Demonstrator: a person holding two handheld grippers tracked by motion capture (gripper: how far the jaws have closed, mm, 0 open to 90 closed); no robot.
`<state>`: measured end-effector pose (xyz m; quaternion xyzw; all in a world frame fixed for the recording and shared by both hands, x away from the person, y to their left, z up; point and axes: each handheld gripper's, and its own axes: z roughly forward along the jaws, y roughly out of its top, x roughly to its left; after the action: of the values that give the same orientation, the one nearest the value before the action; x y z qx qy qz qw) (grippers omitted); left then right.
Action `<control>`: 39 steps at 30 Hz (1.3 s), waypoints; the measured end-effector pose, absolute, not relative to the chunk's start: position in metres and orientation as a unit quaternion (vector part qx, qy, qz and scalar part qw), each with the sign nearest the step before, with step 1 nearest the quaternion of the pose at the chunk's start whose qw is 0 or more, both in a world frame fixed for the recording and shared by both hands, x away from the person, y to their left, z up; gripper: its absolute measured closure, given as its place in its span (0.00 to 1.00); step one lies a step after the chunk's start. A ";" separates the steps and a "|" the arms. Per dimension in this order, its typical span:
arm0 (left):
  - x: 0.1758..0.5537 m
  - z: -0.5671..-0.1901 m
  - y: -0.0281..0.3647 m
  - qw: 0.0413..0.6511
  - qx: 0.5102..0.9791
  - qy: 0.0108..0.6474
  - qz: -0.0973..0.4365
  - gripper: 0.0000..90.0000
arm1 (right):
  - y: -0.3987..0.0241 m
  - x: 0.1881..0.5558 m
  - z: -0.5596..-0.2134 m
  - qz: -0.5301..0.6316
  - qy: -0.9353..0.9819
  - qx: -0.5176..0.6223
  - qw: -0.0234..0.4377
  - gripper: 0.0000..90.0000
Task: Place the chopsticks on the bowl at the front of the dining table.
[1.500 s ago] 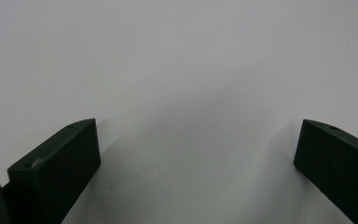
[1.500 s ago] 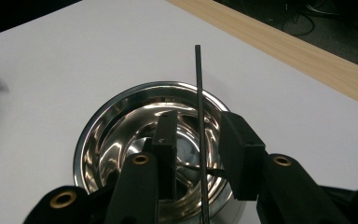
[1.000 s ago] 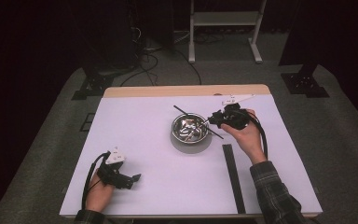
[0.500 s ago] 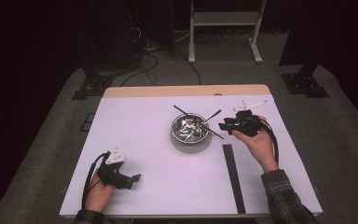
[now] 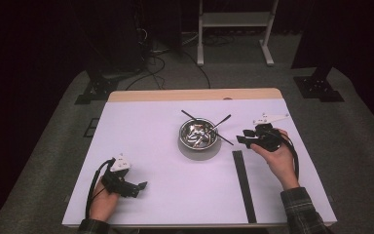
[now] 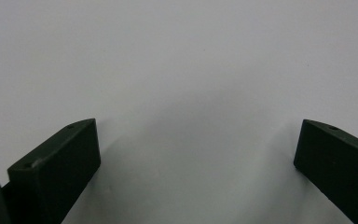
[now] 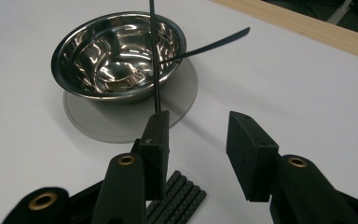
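1. Steel bowl (image 5: 199, 136) taken as landmark: stood near the middle of the white table (image 5: 151, 146), on a grey round mat (image 5: 199, 151) showing past its base.
2. Two thin black sticks (image 5: 214, 127) rested across the bowl, ends jutting over its rim toward the far side and toward the right gripper; in the right gripper view, one stick (image 7: 154, 56) ran from the bowl down to the tip of a jaw, the other (image 7: 209, 44) leaned out over the rim.
3. Right gripper (image 5: 246, 139) held in the right hand (image 5: 277, 153) just right of the bowl, jaws pointing toward it, low over the table.
4. Right gripper (image 7: 196, 135) jaws stood apart, having just been opening; nothing clamped between them, only bare table in the gap. Whether the near stick end touched the jaw could not be told.
5. Bundle of black strips (image 5: 243, 185) lay flat right of the bowl and nearer the person, running lengthwise toward the table's near edge; its end seen under the jaws (image 7: 177, 200).
6. Left gripper (image 5: 136, 186) held in the left hand (image 5: 102, 202) well apart from the bowl, to its left and nearer the person.
7. Left gripper (image 6: 196, 172) jaws spread wide, with plain white surface between them.
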<state>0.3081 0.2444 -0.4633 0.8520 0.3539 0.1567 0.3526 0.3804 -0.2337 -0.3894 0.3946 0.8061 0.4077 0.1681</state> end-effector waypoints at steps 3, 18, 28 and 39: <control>0.308 -0.463 0.244 0.353 0.852 0.354 0.157 0.00 | -0.237 0.377 -0.393 0.405 0.805 0.398 0.170 0.64; 0.308 -0.463 0.244 0.353 0.852 0.354 0.156 0.00 | -0.257 0.365 -0.415 0.388 0.804 0.419 0.167 0.62; 0.308 -0.463 0.244 0.352 0.852 0.354 0.157 0.00 | -0.263 0.367 -0.431 0.383 0.800 0.433 0.161 0.61; 0.308 -0.463 0.244 0.352 0.852 0.354 0.156 0.00 | -0.251 0.372 -0.444 0.372 0.810 0.429 0.147 0.60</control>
<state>0.3081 0.2444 -0.4633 0.8521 0.3539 0.1565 0.3525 0.3723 -0.2506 -0.4443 0.4288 0.8099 0.3724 0.1466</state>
